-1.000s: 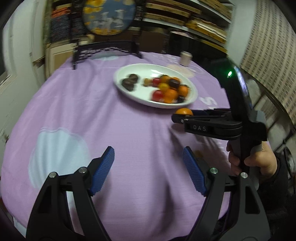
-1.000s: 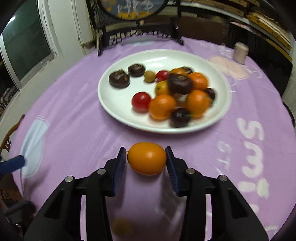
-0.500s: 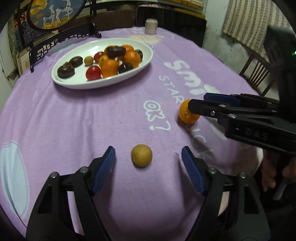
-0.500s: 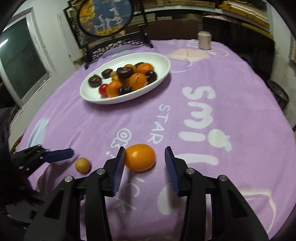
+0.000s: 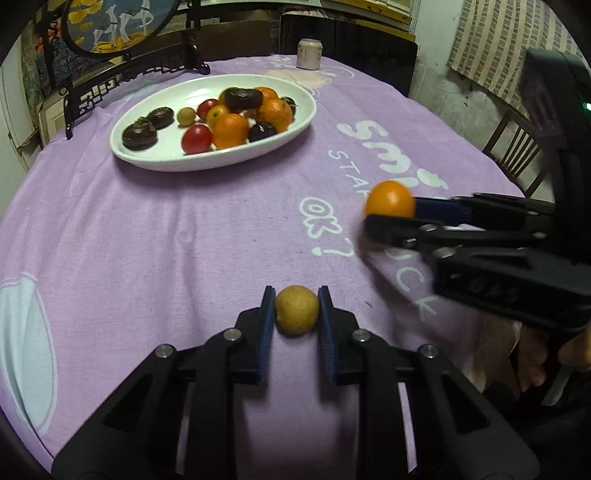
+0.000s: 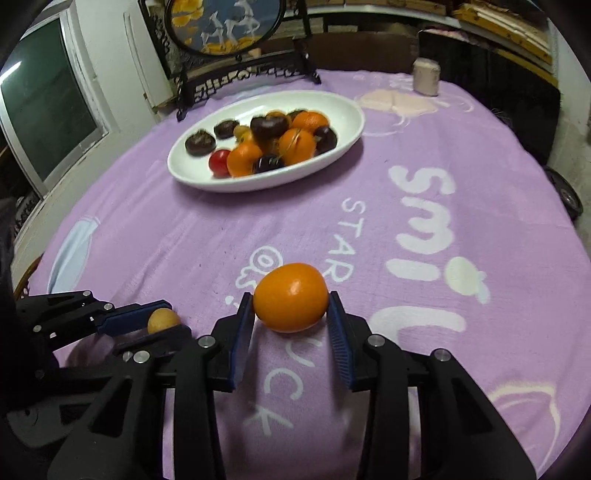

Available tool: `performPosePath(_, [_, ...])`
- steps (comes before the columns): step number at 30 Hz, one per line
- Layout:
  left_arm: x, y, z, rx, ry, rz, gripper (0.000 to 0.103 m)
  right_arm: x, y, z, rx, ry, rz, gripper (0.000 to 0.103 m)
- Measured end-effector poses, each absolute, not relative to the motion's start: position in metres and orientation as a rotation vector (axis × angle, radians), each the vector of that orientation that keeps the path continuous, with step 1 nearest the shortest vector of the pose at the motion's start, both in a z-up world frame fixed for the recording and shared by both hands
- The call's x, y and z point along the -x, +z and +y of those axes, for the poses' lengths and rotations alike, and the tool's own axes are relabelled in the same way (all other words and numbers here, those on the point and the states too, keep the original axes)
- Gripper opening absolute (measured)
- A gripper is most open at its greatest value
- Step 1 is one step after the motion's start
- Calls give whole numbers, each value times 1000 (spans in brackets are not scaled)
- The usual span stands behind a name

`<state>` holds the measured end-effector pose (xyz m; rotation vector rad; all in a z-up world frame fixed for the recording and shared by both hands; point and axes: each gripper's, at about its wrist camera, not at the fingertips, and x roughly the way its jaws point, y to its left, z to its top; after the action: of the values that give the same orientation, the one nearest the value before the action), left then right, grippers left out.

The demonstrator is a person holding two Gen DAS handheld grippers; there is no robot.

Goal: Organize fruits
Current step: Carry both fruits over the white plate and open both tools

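Note:
My left gripper (image 5: 296, 312) is shut on a small yellow-brown round fruit (image 5: 296, 310) near the front of the purple table; this fruit also shows in the right wrist view (image 6: 162, 320). My right gripper (image 6: 291, 308) is shut on an orange (image 6: 291, 296), held just above the cloth; the orange also shows in the left wrist view (image 5: 389, 199), right of my left gripper. A white oval plate (image 5: 155, 157) at the back holds several oranges, red tomatoes and dark fruits; it also shows in the right wrist view (image 6: 343, 110).
A purple cloth with white lettering (image 6: 424, 206) covers the round table. A small cup (image 5: 309, 53) stands behind the plate. A black ornamental stand with a round picture (image 6: 225, 26) is at the back edge. A wooden chair (image 5: 517, 147) stands to the right.
My left gripper has closed on the small yellow-brown fruit that lay between its open fingers. My right gripper has closed on the orange and lifted it slightly.

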<state>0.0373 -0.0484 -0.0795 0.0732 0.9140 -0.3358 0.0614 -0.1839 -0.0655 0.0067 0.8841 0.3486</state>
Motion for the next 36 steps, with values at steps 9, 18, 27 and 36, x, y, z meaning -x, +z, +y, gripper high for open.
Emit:
performPosePath(9, [-40,-63,-18,-1,-311,886,23,-50,-44,-176,-5,368,849,40])
performPosePath(18, [-68,-36,8,9,-243,831,23,-81,-16,-143,68,429,816,40])
performPosePath(27, [-217,13,24,35,-117,791,24,-219,3,-117,48,302,837,40])
performPosePath(36, [-259,-18,41,115,-116,871,24,-273,-18,-112,10,311,861,40])
